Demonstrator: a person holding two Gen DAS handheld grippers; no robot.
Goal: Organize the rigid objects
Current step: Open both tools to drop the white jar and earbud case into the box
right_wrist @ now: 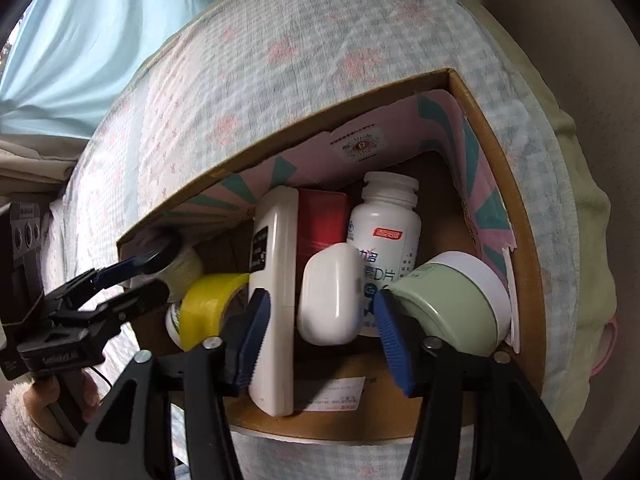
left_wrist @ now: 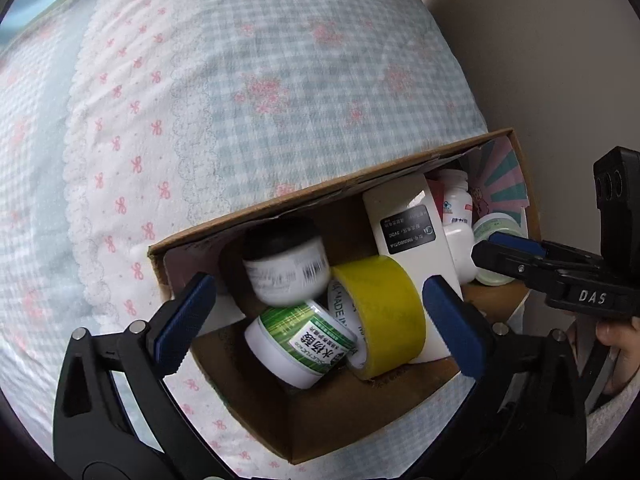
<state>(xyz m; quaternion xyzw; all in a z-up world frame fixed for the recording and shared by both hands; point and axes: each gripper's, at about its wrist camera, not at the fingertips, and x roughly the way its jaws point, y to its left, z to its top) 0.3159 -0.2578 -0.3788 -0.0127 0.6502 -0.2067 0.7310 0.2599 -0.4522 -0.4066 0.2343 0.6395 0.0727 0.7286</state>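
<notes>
Left wrist view first: an open cardboard box (left_wrist: 256, 216) sits on a bed under a gingham quilt (left_wrist: 224, 92) printed with pink bows. Inside, on the left, a black-lidded white jar (left_wrist: 284, 268) leans over a green-labelled white tub (left_wrist: 300, 344), and a glossy roll of yellow tape (left_wrist: 380, 312) stands on edge just right of them. A flat white remote (left_wrist: 412, 236) rests against the tape. The left gripper (left_wrist: 316, 320) hangs over this end, fingers spread wide, gripping nothing. At the right edge the right gripper (left_wrist: 496, 248) pokes into the box's far-right corner.

Right wrist view now: here the right end opens up. A red box (right_wrist: 322, 220) stands behind the remote (right_wrist: 272, 280), with a white pill bottle (right_wrist: 386, 224) upright beside it, a smooth rounded white case (right_wrist: 330, 294) in front, and a pale green round tin (right_wrist: 452, 300) on its side at the right. The right gripper (right_wrist: 320, 332) has its fingers parted, the case between them, untouched. A pink-and-teal printed liner (right_wrist: 476, 168) shows inside the cardboard wall. A hand (right_wrist: 60, 396) in a fleecy sleeve holds the left gripper (right_wrist: 160, 268).
</notes>
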